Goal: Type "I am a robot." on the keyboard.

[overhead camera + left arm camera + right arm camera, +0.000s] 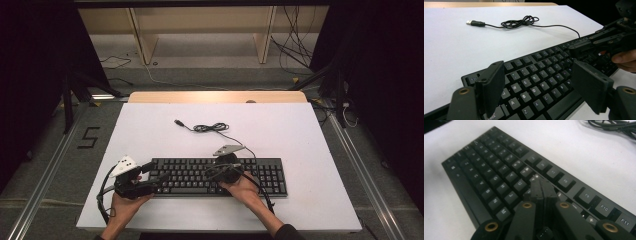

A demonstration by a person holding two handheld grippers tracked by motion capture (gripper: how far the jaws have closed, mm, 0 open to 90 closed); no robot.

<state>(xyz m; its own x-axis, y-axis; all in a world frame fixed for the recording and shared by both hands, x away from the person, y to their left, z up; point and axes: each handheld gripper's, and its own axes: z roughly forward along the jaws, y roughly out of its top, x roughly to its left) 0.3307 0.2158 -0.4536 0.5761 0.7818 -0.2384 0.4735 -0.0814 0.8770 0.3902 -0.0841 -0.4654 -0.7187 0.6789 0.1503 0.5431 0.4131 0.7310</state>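
- Keyboard (220, 176), centre frame on bench (300, 140): rigid, light, keys delicate; grip the end edges.
- Left gripper (541, 85) jaws apart; right gripper (541, 187) jaws together, empty.

Both forearms come in from the bottom edge of the high view, each hand wrapped around the body of a gripper. The left gripper (541, 85) is held low and points to the right in the high view, its 2 jaws standing wide apart with a clear gap between them. The right gripper (541, 186) angles forward and down from the right hand (245, 189), its 2 jaws pressed flat together, nothing between them.
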